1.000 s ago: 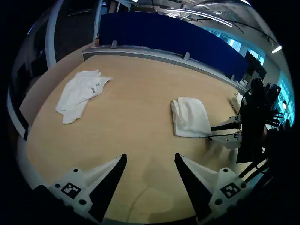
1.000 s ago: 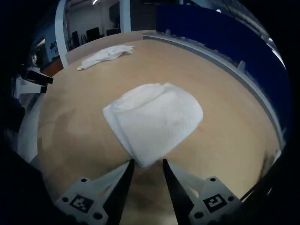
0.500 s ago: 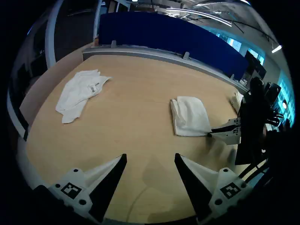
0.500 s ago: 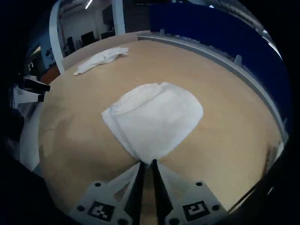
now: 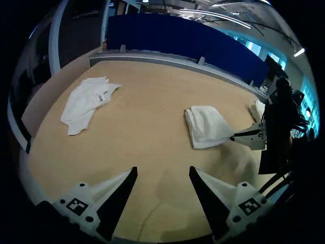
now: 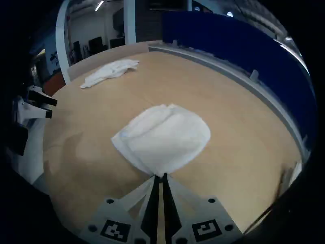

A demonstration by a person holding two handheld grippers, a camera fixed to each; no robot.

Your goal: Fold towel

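- Two white cloths lie well apart on the light wooden table (image 5: 154, 81): a folded towel (image 6: 162, 140) near the middle and a crumpled cloth (image 5: 87, 101) toward the far left edge.
- The folded towel is a thick, roughly rectangular pad with rounded corners. Its stacked layers show along the left edge in the right gripper view.
- The right claw (image 6: 159, 177) is clenched on the near corner of the folded towel, its two dark fingers drawn almost together with the corner nipped at their tips.
- In the left gripper view that claw reaches in from the right, low over the table. The pinched corner is drawn out to a point toward it, and the rest of the towel lies flat on the wood.
- The left claw (image 5: 162, 168) is released, fingers spread wide and grasping nothing. It hangs over bare table, well short of both cloths.
- The crumpled cloth is spread loosely, with a small tag on its upper side.
- A blue partition (image 5: 183, 38) runs along the far edge of the table.
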